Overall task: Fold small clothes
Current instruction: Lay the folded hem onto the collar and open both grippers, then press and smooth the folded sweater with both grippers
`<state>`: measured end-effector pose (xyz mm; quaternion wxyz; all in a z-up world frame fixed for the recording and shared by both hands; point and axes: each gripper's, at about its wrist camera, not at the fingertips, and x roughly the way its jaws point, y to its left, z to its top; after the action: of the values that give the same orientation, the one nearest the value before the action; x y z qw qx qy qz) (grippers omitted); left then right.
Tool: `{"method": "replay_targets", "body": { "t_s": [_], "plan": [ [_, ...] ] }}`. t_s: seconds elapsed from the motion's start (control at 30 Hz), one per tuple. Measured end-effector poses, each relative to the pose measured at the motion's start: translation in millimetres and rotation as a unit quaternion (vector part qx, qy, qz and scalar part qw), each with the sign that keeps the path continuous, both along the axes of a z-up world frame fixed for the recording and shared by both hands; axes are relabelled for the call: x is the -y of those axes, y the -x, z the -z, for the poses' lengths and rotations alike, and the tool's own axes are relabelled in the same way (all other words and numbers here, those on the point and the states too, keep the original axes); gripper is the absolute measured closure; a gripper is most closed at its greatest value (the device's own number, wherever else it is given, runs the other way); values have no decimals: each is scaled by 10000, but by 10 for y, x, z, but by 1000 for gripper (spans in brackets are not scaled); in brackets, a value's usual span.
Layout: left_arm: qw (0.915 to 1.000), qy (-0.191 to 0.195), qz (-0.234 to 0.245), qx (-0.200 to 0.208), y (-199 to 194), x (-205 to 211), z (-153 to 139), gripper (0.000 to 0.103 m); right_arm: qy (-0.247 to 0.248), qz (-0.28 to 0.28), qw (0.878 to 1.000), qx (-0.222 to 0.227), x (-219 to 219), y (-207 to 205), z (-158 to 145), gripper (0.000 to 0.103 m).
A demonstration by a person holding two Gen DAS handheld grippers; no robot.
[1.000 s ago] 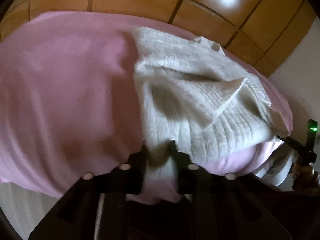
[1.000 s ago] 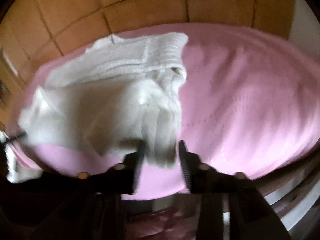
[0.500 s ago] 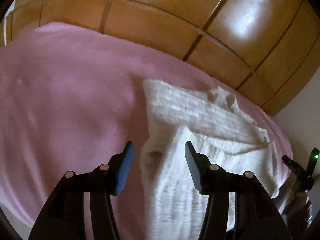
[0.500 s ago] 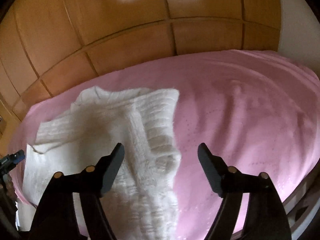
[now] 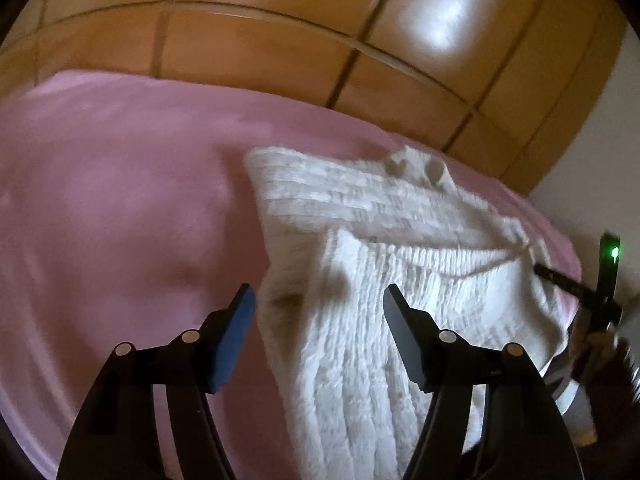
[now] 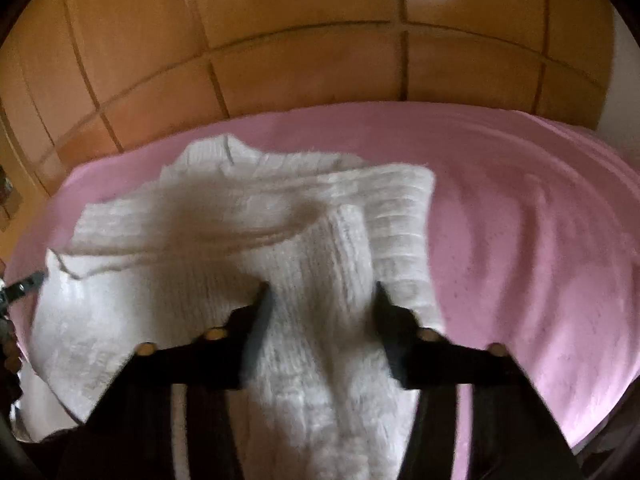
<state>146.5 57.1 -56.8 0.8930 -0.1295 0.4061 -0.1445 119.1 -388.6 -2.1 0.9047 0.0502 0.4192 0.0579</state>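
A white knitted sweater (image 5: 380, 272) lies partly folded on a pink bed cover (image 5: 120, 208); a sleeve is laid across its body. My left gripper (image 5: 318, 304) is open above the sweater's near left edge, with fabric between and below the fingers. In the right wrist view the sweater (image 6: 224, 248) lies on the pink cover (image 6: 520, 240). My right gripper (image 6: 320, 300) is open over the sweater's near right part; the view is blurred, and I cannot tell whether its fingers touch the knit.
A wooden panelled wardrobe (image 5: 280, 40) stands behind the bed. The other gripper with a green light (image 5: 608, 280) shows at the right edge of the left wrist view. The bed's near edge runs close below both grippers.
Both grippers were shut on the sweater's near edge a second ago. They have let go, opened wide, and lifted back; the right one has since moved closer over the sweater.
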Motion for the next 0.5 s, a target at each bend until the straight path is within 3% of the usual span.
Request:
{"method": "replay_targets", "body": {
  "t_s": [0.03, 0.07, 0.1, 0.13, 0.17, 0.37, 0.5],
  "plan": [
    [10000, -52, 69, -45, -39, 40, 32, 40, 95, -39, 9999, -29, -35, -9, 15, 86],
    [9999, -45, 129, -88, -63, 53, 54, 61, 243, -33, 9997, -16, -59, 4, 10, 88],
    [9997, -78, 156, -157, -82, 71, 74, 76, 321, -40, 9995, 13, -56, 20, -2, 95],
    [9997, -136, 104, -182, -81, 76, 74, 90, 375, -26, 9993, 44, -55, 54, -28, 95],
    [9999, -127, 39, -98, -48, 65, 47, 95, 425, 11, 9991, 93, -40, 110, -72, 95],
    [9986, -268, 46, 455, 281, 97, -229, 98, 314, -2, 9989, 347, 23, 371, -357, 96],
    [9971, -78, 3, 750, 339, 57, -507, 98, 39, -16, 9983, 581, 113, 383, -628, 97]
  ]
}}
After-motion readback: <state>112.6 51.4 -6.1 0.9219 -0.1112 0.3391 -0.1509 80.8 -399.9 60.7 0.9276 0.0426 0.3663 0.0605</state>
